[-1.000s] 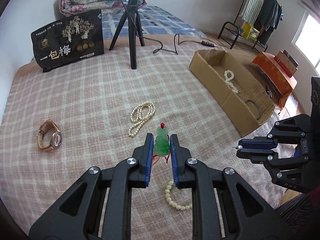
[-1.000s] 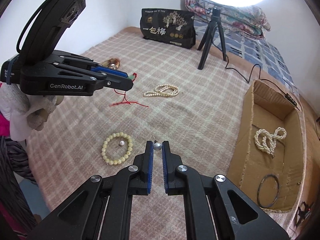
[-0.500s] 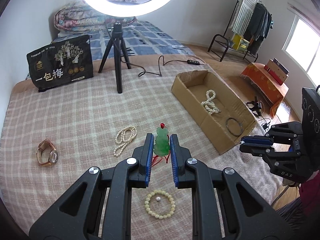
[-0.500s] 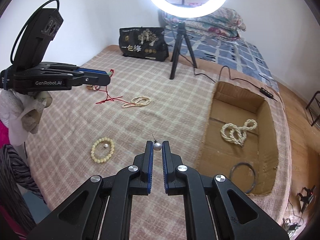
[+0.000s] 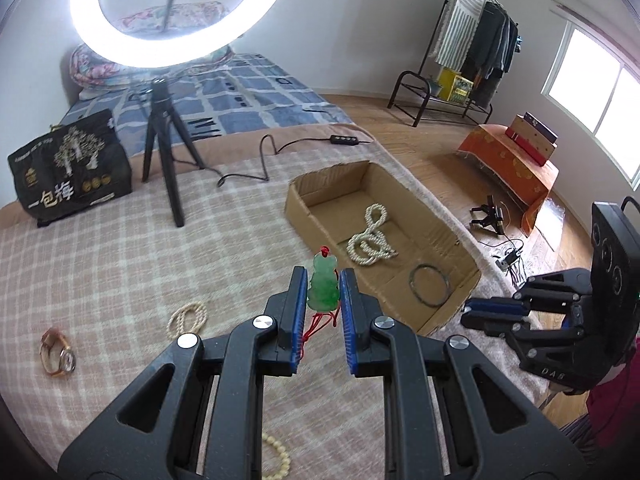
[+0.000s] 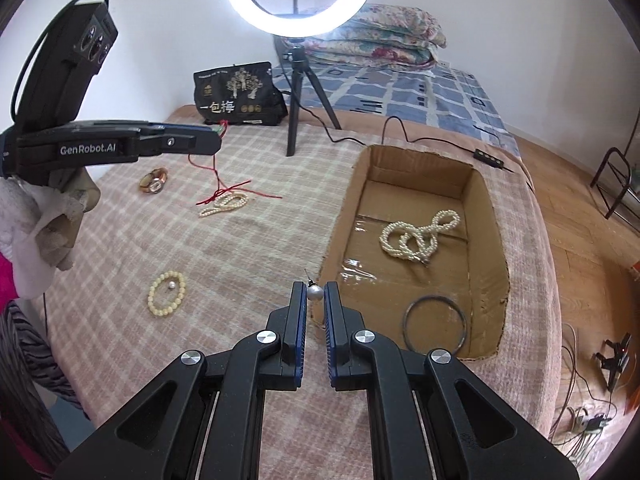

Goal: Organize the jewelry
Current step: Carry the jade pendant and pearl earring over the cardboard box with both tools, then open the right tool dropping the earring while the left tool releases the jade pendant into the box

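Left wrist view: jaws pinch a mottled green gourd-shaped pendant (image 5: 323,287) on red cord (image 5: 320,324).

Green jade pendant (image 5: 323,286) upright between jaws; pearl earring (image 6: 315,293) likewise pinched.

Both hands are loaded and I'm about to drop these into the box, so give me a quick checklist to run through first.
1. Left tongs grip the green carved pendant: ok.
2. Right tongs grip the small silver ball earring: ok.
3. Pendant's red cord clear of the bed: not ok, it trails over the loose pearl necklace.
4. Open cardboard box has bare floor left: ok, beside the coiled pearl strand and dark bangle.
5. Right tongs over the box: not ok, at its near edge.
6. Earring post orientation: cannot tell.
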